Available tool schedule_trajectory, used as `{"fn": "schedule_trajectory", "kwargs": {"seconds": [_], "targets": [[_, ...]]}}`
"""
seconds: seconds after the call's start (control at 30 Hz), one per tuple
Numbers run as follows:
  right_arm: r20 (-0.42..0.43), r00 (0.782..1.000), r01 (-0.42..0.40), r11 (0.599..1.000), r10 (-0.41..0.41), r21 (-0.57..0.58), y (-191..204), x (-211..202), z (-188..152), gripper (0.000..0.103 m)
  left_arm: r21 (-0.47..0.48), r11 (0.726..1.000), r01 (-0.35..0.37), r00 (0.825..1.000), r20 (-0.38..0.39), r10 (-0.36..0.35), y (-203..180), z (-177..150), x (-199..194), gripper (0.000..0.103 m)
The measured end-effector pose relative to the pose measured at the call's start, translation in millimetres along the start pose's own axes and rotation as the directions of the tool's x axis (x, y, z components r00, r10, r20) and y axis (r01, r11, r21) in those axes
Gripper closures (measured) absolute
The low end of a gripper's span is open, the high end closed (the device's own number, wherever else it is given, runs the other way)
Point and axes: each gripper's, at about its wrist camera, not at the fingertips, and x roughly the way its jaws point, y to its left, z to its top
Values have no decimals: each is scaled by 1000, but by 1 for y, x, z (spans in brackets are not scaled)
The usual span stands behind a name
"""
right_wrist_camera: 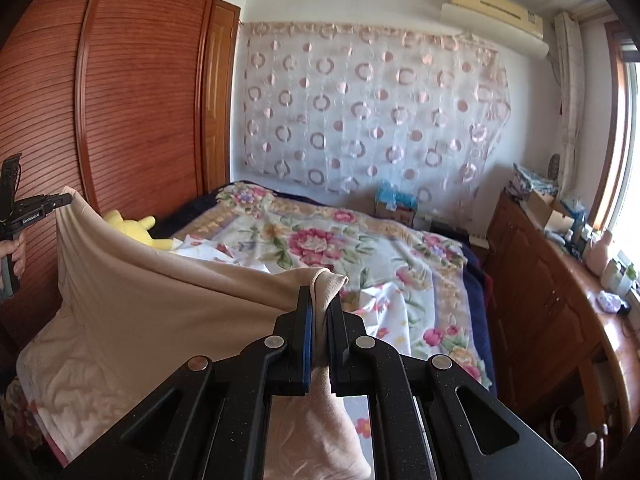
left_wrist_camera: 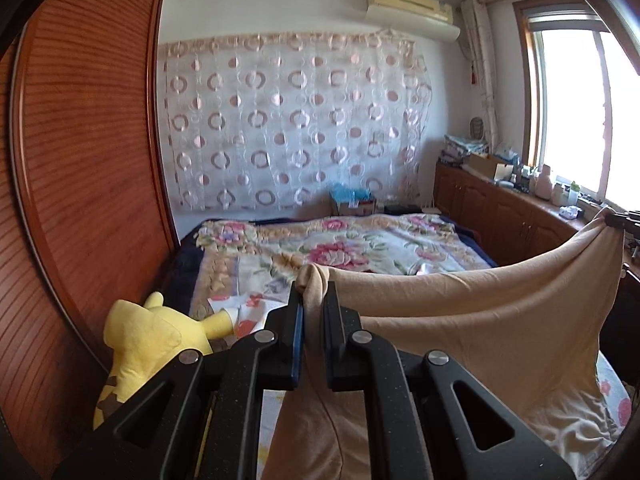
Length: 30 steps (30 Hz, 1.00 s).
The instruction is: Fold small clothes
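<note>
Beige garment (left_wrist_camera: 500,320) hangs stretched between the two grippers, above the bed. Left gripper (left_wrist_camera: 314,292) clenched on one bunched corner, cloth pinched between the jaws; right gripper (right_wrist_camera: 320,296) clamped likewise on the opposite corner.

From the left wrist view the held edge runs off toward 3 o'clock, up to the right gripper's tip at the frame edge. From the right wrist view it runs toward 9 o'clock to the left gripper, with a hand (right_wrist_camera: 16,254) on its handle. Long axis of the cloth: side to side, sagging in the middle. Neither hand is nearer; each already holds an end.

Lower part of the garment drapes onto the floral bedspread (right_wrist_camera: 380,240) at 6 o'clock. Judged: lay-down next, straight ahead toward 12.

Room: yellow plush toy (left_wrist_camera: 152,336) by the wooden wardrobe (left_wrist_camera: 92,160); patterned curtain (left_wrist_camera: 288,120) on the far wall, window (left_wrist_camera: 580,112) with a low cabinet (left_wrist_camera: 500,208) below it.
</note>
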Motion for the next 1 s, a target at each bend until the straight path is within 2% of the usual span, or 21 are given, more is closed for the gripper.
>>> {"fn": "schedule_trajectory", "kwargs": {"seconds": [0.23, 0.5, 0.63, 0.73, 0.83, 0.93, 1.0], "targets": [[-130, 991, 18, 1000, -15, 15, -16, 103, 30, 97, -16, 1000, 9, 992, -129, -11, 8, -22, 87, 94], [-270, 963, 13, 998, 5, 64, -23, 193, 49, 97, -2, 1000, 4, 973, -230, -4, 8, -36, 144, 93], [-306, 952, 30, 994, 2, 101, -23, 205, 57, 97, 4, 999, 41, 964, -262, -38, 8, -38, 150, 87], [-311, 950, 55, 990, -13, 127, -22, 201, 55, 89, -2, 999, 46, 956, -291, -45, 11, -44, 144, 81], [-305, 952, 66, 985, -15, 157, -25, 190, 44, 87, -17, 998, 64, 946, -318, -67, 17, -59, 133, 77], [-295, 955, 69, 983, -17, 170, -25, 172, 32, 81, -21, 997, 75, 926, -371, -78, 18, -86, 112, 66], [-287, 958, 55, 981, 1, 185, -24, 157, 17, 79, -17, 998, 65, 918, -391, -66, 16, -103, 94, 64]]}}
